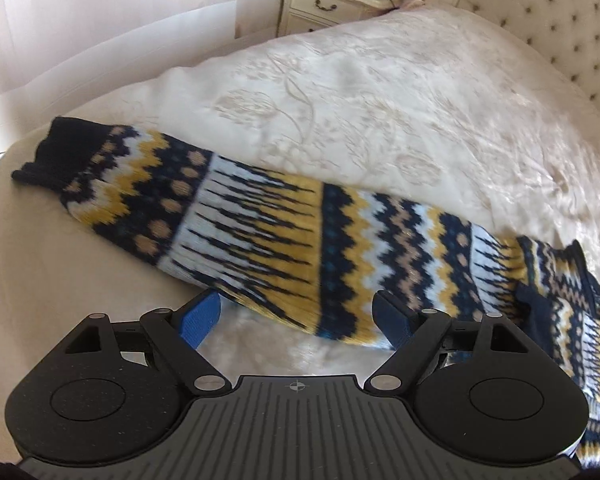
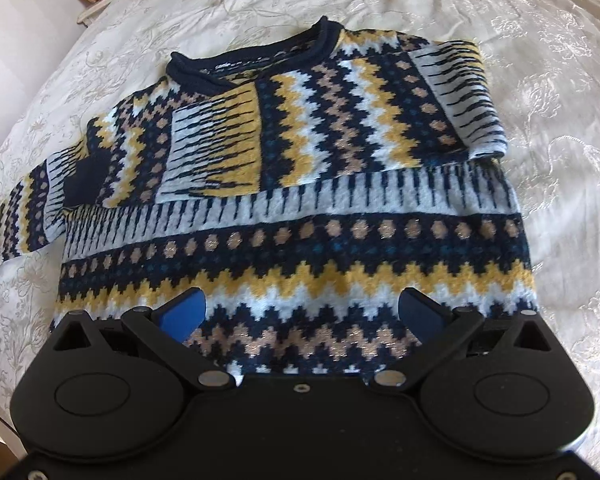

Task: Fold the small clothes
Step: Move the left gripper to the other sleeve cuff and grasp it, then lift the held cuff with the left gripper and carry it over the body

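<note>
**Both Grippers Spread Wide Above One Patterned Sweater**

Fingers of the left gripper (image 1: 298, 316) stand wide apart with nothing pinched between them; those of the right gripper (image 2: 302, 312) are spread equally wide and grip nothing. Each gripper shows two blue pads.

One sweater (image 2: 300, 200) lies flat on the bedspread (image 2: 540, 80), knitted in navy, mustard, pale blue and tan, with zigzag bands, rows of dots and a band of dark spikes. Its navy rolled collar (image 2: 252, 56) lies at the far end from the right gripper. One sleeve (image 2: 456, 92) is folded across the chest of the sweater; the other sleeve (image 1: 228, 224) stretches out straight from the sweater's body, ending in a navy ribbed cuff (image 1: 52, 152). The left gripper hangs above this outstretched sleeve, the right above the sweater's lower body.

Beyond the sweater, past the bedspread, stands one cream nightstand (image 1: 324, 4) beside a tufted headboard (image 1: 540, 12).
</note>
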`<act>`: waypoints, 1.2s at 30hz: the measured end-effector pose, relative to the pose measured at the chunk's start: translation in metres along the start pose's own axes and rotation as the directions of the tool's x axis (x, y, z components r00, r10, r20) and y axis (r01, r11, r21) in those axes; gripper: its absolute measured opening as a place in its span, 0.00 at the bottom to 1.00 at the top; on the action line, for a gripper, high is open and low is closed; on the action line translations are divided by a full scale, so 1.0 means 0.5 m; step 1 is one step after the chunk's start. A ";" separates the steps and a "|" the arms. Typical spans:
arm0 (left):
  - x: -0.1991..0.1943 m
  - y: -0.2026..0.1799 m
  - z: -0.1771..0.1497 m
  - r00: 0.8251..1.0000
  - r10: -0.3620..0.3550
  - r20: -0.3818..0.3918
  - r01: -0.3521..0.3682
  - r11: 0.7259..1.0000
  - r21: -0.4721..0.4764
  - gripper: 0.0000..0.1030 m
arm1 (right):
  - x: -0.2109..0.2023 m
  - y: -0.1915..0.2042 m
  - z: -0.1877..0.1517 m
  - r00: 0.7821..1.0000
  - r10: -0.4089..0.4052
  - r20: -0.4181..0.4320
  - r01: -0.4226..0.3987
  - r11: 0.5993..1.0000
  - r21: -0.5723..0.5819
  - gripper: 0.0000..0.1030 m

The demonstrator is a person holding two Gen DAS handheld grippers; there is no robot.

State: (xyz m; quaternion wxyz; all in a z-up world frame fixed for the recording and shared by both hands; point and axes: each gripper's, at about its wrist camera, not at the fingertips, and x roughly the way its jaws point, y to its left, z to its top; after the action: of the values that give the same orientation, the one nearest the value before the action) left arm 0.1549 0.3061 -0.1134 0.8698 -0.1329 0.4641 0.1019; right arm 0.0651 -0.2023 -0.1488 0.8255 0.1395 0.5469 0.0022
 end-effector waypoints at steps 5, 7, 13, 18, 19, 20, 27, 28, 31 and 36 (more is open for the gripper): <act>0.014 0.071 0.032 0.999 0.027 0.019 -0.025 0.996 -0.080 0.80 | 0.030 0.052 -0.009 0.999 0.003 -0.040 -0.004 1.000 -0.028 0.99; 0.023 0.094 0.042 0.999 0.033 0.020 -0.031 0.994 -0.104 0.80 | 0.043 0.068 -0.012 0.998 0.003 -0.058 -0.005 0.999 -0.036 0.99; 0.059 0.138 0.062 1.000 0.006 -0.002 -0.006 0.985 -0.174 0.80 | 0.083 0.103 -0.030 0.993 -0.011 -0.116 0.003 0.998 -0.068 1.00; 0.082 0.180 0.069 0.998 -0.066 0.003 0.063 0.944 -0.325 0.81 | 0.104 0.112 -0.035 0.990 -0.026 -0.140 0.016 0.997 -0.070 1.00; 0.086 0.189 0.068 0.997 -0.081 0.006 0.078 0.928 -0.364 0.81 | 0.109 0.112 -0.036 0.989 -0.027 -0.146 0.017 0.997 -0.070 1.00; 0.090 0.198 0.066 0.995 -0.097 0.012 0.093 0.907 -0.410 0.81 | 0.119 0.115 -0.035 0.988 -0.030 -0.149 0.019 0.997 -0.073 1.00; 0.094 0.232 0.056 0.990 -0.134 0.042 0.134 0.810 -0.572 0.79 | 0.146 0.135 -0.033 0.988 -0.080 -0.129 0.069 0.993 -0.091 1.00; 0.092 0.229 0.057 0.991 -0.124 0.040 0.125 0.812 -0.570 0.77 | 0.146 0.139 -0.036 0.989 -0.092 -0.118 0.081 0.992 -0.095 1.00; 0.081 0.212 0.057 0.999 -0.042 0.035 0.054 0.842 -0.537 0.43 | 0.146 0.143 -0.043 0.991 -0.102 -0.091 0.092 0.990 -0.111 1.00; 0.051 0.201 0.051 0.998 0.013 0.067 0.023 0.858 -0.513 0.11 | 0.139 0.131 -0.043 0.992 -0.066 -0.112 0.054 0.993 -0.102 1.00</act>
State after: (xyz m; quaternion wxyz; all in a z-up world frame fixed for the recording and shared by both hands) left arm 0.1584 0.4108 -0.1350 0.8185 -0.3576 0.3899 0.2241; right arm 0.0832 -0.1238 -0.2042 0.7981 0.0817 0.5968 0.0125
